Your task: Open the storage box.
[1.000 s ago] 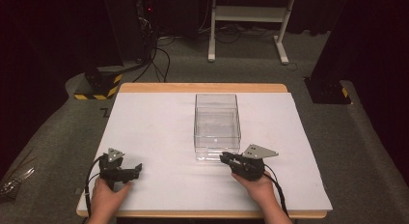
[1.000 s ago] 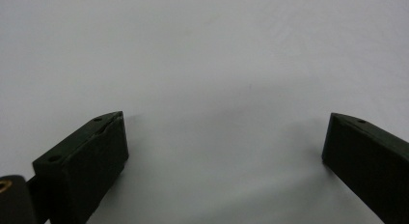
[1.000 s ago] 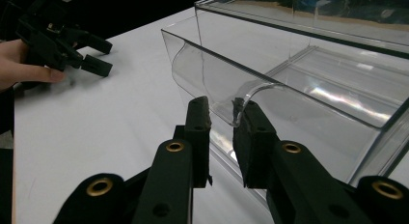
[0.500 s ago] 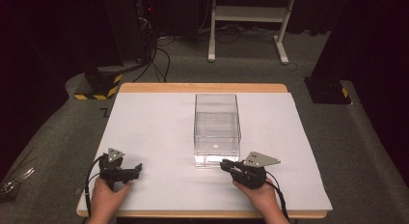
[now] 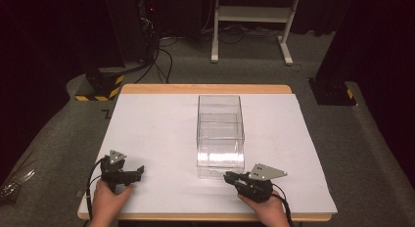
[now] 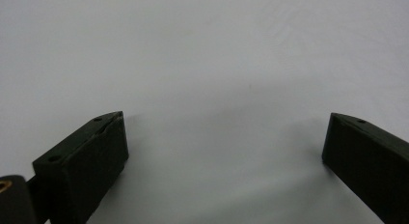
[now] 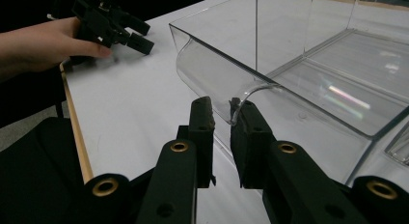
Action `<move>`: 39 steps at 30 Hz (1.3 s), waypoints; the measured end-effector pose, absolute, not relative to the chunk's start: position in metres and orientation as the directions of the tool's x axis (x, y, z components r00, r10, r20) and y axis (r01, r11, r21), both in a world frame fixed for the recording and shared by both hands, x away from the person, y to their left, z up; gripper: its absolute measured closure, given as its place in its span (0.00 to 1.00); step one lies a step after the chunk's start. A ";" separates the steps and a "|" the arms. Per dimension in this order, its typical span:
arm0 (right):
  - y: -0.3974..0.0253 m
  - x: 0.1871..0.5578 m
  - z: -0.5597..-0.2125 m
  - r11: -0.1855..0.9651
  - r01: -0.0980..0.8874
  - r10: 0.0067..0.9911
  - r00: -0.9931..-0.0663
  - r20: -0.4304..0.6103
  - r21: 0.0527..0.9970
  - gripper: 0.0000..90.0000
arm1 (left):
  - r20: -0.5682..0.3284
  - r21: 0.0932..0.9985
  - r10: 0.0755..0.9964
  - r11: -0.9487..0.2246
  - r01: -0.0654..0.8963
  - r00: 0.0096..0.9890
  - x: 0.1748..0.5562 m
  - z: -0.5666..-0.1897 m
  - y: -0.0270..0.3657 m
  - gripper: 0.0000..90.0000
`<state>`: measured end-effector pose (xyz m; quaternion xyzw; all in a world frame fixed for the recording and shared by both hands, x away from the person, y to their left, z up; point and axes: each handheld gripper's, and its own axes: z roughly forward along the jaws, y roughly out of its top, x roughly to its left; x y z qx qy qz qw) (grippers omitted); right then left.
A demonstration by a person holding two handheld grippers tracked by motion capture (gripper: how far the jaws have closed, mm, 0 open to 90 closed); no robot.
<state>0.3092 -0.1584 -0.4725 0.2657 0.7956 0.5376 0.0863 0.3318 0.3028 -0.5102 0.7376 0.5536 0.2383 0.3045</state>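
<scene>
Clearly the right gripper (image 7: 221,110), nearly closed on the clear box (image 5: 220,131) lip, could slip off the slick plastic, while the left gripper (image 6: 224,137) sits wide open, empty.

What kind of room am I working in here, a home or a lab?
Most likely a lab or recording studio: a table under a white sheet, dark curtains, cables across grey carpet, and a yellow-and-black striped stand base. The right gripper is at a clear plastic bin.

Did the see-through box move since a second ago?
Yes. The clear box slid toward the person: its near end now lies closer to the table's front edge, pulled by the right gripper shut on its front lip.
</scene>
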 end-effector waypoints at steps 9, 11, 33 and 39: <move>-0.164 0.296 -0.474 0.286 0.334 0.503 -0.850 0.156 0.898 0.88 | 0.011 0.714 0.962 -0.198 0.672 0.272 0.332 -0.510 0.303 0.02; -0.165 0.294 -0.474 0.289 0.335 0.501 -0.851 0.156 0.897 0.88 | 0.011 0.714 0.962 -0.198 0.672 0.272 0.332 -0.510 0.303 0.02; -0.172 0.284 -0.471 0.273 0.343 0.501 -0.848 0.171 0.899 0.79 | 0.011 0.714 0.962 -0.197 0.672 0.272 0.332 -0.510 0.303 0.02; -0.181 0.282 -0.462 0.274 0.328 0.511 -0.846 0.152 0.904 0.81 | 0.011 0.714 0.962 -0.198 0.672 0.272 0.332 -0.510 0.303 0.02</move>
